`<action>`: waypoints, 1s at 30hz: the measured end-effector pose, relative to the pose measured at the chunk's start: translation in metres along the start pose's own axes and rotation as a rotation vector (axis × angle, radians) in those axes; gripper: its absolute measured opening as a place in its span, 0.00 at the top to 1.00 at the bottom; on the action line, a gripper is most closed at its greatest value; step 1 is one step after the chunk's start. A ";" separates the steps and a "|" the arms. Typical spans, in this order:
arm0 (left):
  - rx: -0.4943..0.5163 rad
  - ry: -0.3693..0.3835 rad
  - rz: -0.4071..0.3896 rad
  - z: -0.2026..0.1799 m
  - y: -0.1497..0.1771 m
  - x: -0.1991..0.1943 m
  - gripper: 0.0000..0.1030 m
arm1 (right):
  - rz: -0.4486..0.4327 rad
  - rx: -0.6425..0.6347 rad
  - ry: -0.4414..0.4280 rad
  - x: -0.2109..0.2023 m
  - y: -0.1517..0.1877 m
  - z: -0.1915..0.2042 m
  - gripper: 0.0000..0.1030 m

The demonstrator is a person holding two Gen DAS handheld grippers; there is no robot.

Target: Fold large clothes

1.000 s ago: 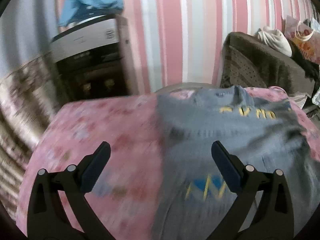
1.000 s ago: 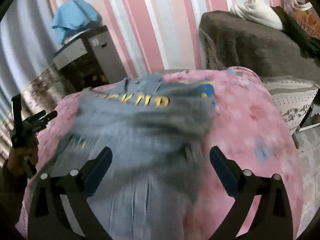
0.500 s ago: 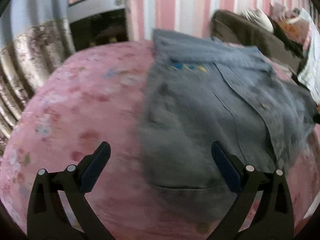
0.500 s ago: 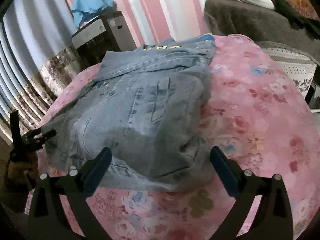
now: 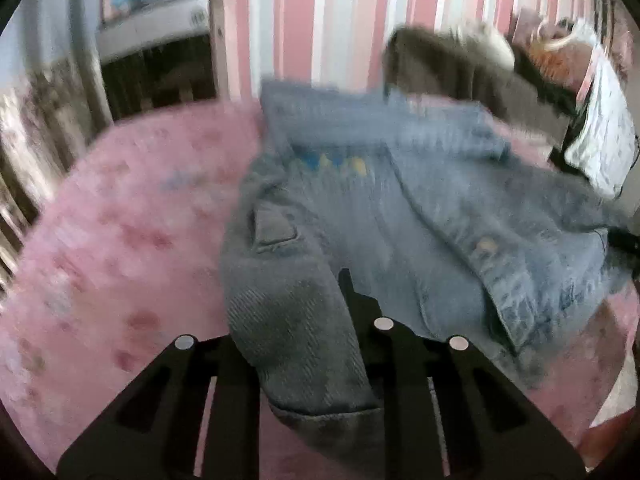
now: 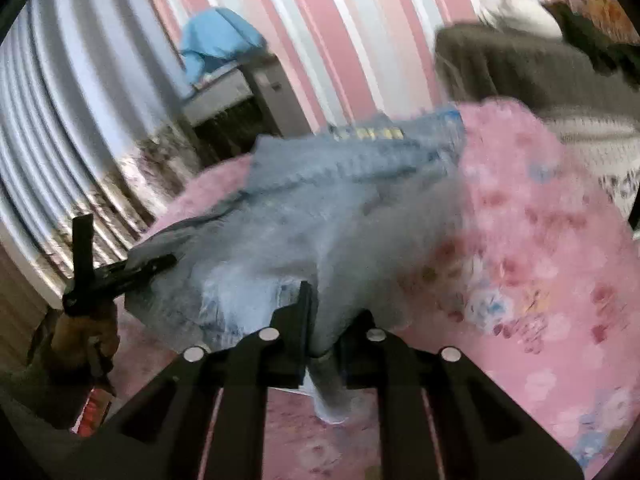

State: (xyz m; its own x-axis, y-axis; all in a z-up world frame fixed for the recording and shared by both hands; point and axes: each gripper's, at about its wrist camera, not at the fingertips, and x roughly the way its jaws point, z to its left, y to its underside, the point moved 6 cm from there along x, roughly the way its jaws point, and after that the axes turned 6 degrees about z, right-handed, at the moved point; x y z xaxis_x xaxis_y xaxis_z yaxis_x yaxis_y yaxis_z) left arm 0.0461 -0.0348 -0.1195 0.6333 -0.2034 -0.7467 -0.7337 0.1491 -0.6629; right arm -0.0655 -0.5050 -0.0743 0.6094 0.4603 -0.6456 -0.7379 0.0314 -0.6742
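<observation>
The bed (image 5: 120, 248) carries the denim jacket (image 5: 400, 216), spread toward its far edge. Left gripper (image 5: 316, 320) and right gripper (image 6: 320, 320) have just closed, each pinching the jacket's near hem. Next, probably: lift both corners evenly and fold them toward the collar.

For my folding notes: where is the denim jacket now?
The denim jacket lies on the pink floral cover, its near hem clamped by the left hand-held gripper and right hand-held gripper.

A bed with a pink floral cover (image 5: 120, 240) carries everything. A blue denim jacket (image 5: 400, 216) lies rumpled directly on the cover, spread across its middle toward the striped wall, with bare pink cover on either side of the jacket.
</observation>
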 end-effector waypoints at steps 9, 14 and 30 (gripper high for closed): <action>-0.009 0.099 -0.076 0.006 -0.010 -0.081 0.85 | -0.100 -0.012 -0.018 -0.069 -0.007 0.021 0.90; -0.016 0.087 -0.047 0.009 -0.014 -0.056 0.85 | -0.095 0.001 -0.014 -0.055 -0.020 0.019 0.90; -0.088 0.004 0.162 0.045 -0.283 0.154 0.45 | -0.004 0.201 0.265 0.128 -0.281 -0.119 0.20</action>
State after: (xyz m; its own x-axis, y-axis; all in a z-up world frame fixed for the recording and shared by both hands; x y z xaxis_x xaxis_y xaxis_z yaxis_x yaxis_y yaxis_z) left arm 0.3623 -0.0650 -0.0498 0.5039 -0.1878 -0.8431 -0.8451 0.0946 -0.5262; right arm 0.2546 -0.5599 -0.0099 0.6470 0.2136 -0.7319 -0.7619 0.2189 -0.6096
